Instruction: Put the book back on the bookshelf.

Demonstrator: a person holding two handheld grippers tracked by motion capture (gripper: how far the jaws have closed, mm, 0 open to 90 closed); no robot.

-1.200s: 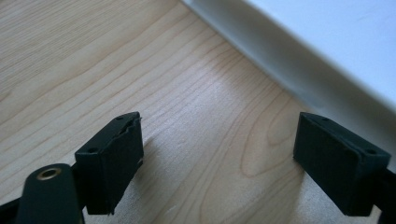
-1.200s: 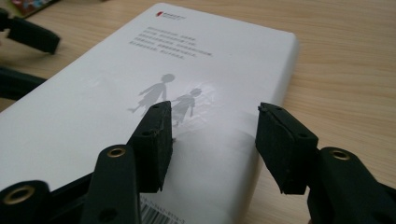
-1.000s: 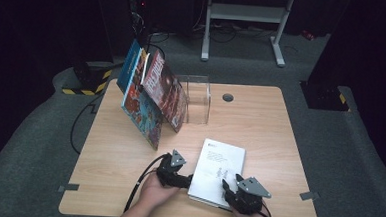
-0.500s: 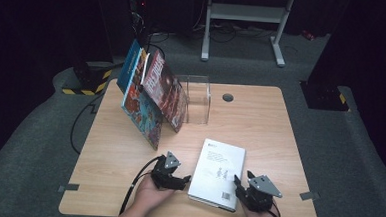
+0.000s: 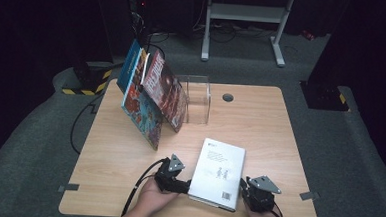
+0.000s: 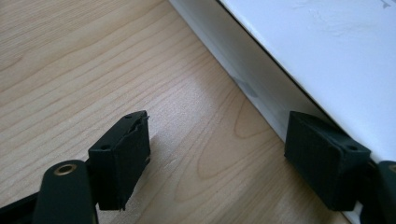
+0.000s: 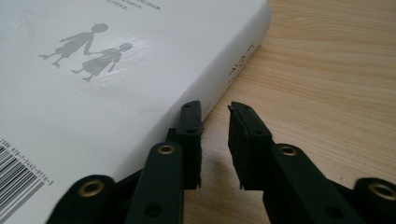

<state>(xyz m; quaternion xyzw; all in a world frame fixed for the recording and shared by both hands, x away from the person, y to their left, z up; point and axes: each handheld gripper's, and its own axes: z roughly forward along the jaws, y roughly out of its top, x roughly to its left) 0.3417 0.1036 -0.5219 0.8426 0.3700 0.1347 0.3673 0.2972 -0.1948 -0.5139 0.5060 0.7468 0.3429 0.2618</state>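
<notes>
A white book point(image 5: 219, 171) lies flat near the table's front edge, back cover up, with a barcode and two small grey figures point(image 7: 88, 51). My left gripper point(image 5: 181, 184) sits at the book's left edge. Its jaws stand wide open point(image 6: 224, 154), flat over the wood, with the right-hand jaw against the book's side point(image 6: 261, 74). My right gripper point(image 5: 248, 190) is at the book's right edge. Its jaws point(image 7: 215, 140) have just been closing to a narrow gap with nothing between them, and the left-hand jaw rests beside the spine point(image 7: 233, 70).
A slanted stand with several colourful books point(image 5: 149, 98) stands at the back left, with a clear plastic box point(image 5: 197, 101) next to it. A round cable hole point(image 5: 227, 97) is at the back centre. Bare wood point(image 5: 264, 137) lies to the right of the white book.
My right gripper has slid right, from over the book's near right corner to beside its right edge. The left gripper has stayed at the book's left edge.
</notes>
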